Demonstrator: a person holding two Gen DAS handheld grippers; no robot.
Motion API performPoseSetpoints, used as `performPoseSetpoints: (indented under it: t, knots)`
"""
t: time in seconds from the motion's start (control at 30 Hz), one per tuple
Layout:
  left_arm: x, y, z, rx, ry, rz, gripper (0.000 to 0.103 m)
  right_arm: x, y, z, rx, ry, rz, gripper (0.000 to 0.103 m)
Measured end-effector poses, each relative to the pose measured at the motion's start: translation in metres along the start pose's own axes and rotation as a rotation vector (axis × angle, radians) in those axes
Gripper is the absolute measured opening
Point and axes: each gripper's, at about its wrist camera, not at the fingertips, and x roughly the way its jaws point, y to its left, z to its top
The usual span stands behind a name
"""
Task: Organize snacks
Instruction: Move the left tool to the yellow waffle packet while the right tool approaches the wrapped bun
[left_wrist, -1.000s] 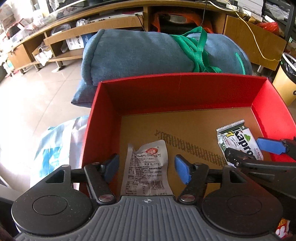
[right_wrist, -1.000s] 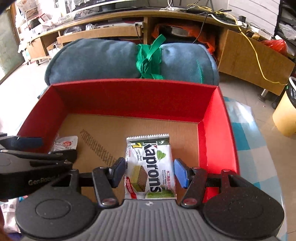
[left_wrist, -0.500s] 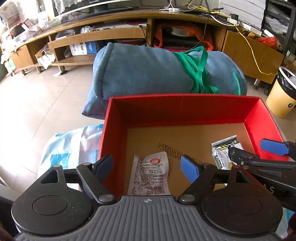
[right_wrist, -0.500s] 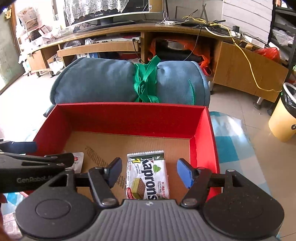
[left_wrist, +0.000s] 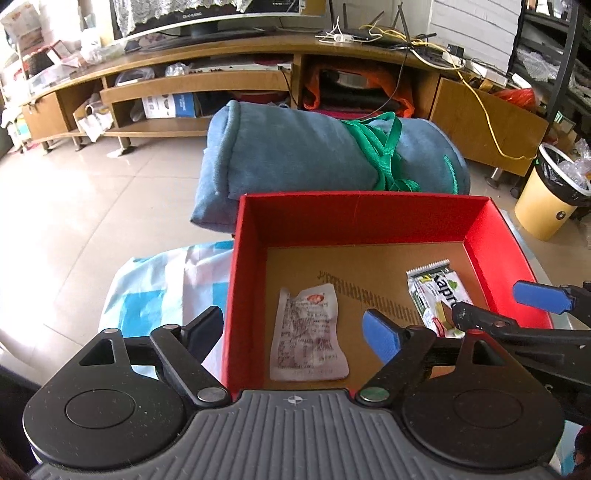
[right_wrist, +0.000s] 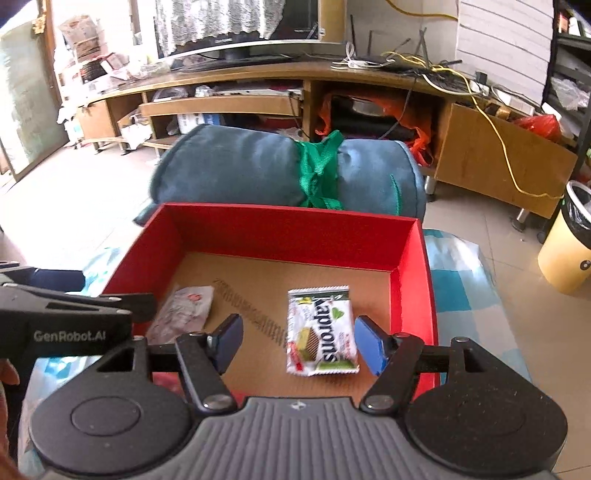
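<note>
Both claws hang released above the near edge of a red box (left_wrist: 354, 218), each empty. Left claw (left_wrist: 295, 330) has its 2 blue-padded fingers spread wide, 1 outside the box's left wall and 1 inside over the cardboard floor, with a white snack packet (left_wrist: 308, 332) lying flat between them on the box bottom, untouched. Right claw (right_wrist: 297, 341) is spread the same way, its fingers either side of a green and white Kaprons wafer pack (right_wrist: 319, 330), which also lies flat on the floor of the box, near the right wall and well apart from the white packet. From the right wrist view the white packet (right_wrist: 183, 312) sits toward the left wall, partly behind the left claw's black arm. Under the box, a blue and white checked cloth (left_wrist: 159, 288) covers the surface. Just behind the box lies a rolled blue blanket (left_wrist: 295, 158) tied with a green strap (left_wrist: 384, 151). Farther back, a long wooden TV stand (left_wrist: 207, 74) runs along the wall, and a yellow bin (left_wrist: 546, 199) with a black liner stands on the tiled floor to the right.
</note>
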Motion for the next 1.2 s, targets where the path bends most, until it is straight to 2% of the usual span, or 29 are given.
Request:
performPoseSetpoints:
  t: [0.3, 0.53, 0.63, 0.8, 1.2]
  knots:
    - [-0.024, 0.021, -0.034, -0.03, 0.038, -0.029, 0.088, -0.028, 0.027, -0.03, -0.061, 0.037, 0.079, 0.063]
    - [-0.037, 0.042, -0.06, -0.066, 0.078, -0.035, 0.089, -0.04, 0.053, -0.066, -0.127, 0.11, 0.15, 0.066]
    - [-0.042, 0.046, -0.072, -0.075, 0.103, -0.061, 0.089, -0.047, 0.06, -0.081, -0.129, 0.138, 0.162, 0.066]
    - [-0.05, 0.038, -0.095, -0.017, 0.132, -0.102, 0.089, -0.057, 0.048, -0.094, -0.095, 0.163, 0.124, 0.067]
    - [-0.044, -0.003, -0.134, 0.161, 0.235, -0.186, 0.089, -0.074, -0.027, -0.105, 0.101, 0.179, -0.007, 0.067]
